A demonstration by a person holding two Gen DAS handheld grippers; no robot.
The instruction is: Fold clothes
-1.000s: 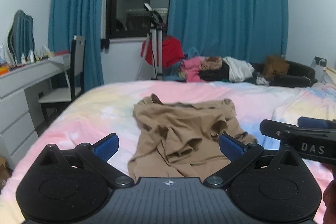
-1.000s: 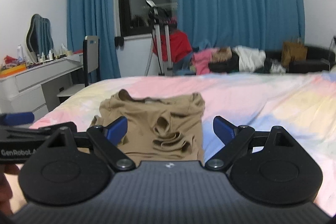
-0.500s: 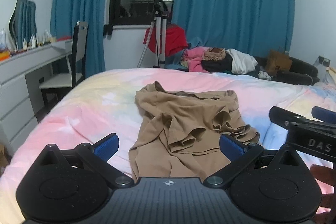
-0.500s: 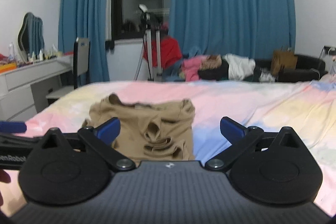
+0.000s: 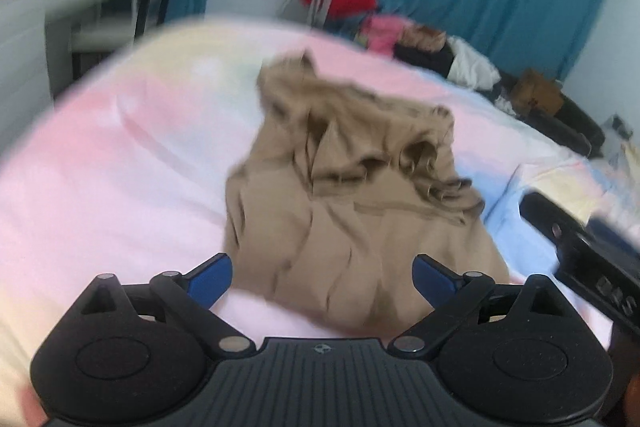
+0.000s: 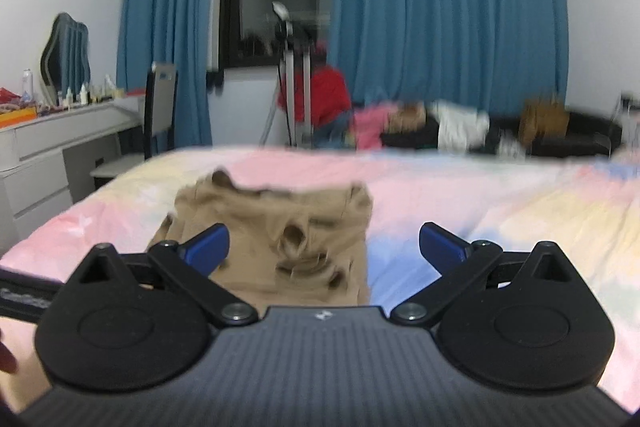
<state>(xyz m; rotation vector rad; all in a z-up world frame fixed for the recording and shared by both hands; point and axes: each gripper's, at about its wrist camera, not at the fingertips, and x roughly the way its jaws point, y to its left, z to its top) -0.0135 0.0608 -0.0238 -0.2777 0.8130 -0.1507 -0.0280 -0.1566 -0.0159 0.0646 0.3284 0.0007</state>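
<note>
A crumpled tan garment (image 5: 352, 211) lies on the pastel bed (image 5: 120, 195), about midway across it and toward the near edge, its upper part bunched into folds (the left wrist view is blurred). The left gripper (image 5: 322, 273) tilts down over the garment's near hem; its jaws are closing, wide apart, with nothing pinched between them. The right gripper (image 6: 324, 243) hovers near the garment's near right corner, jaws spread wide and empty. Blue curtains (image 6: 448, 27) and a heap of clothes (image 6: 420, 125) stand beyond the bed's far edge.
</note>
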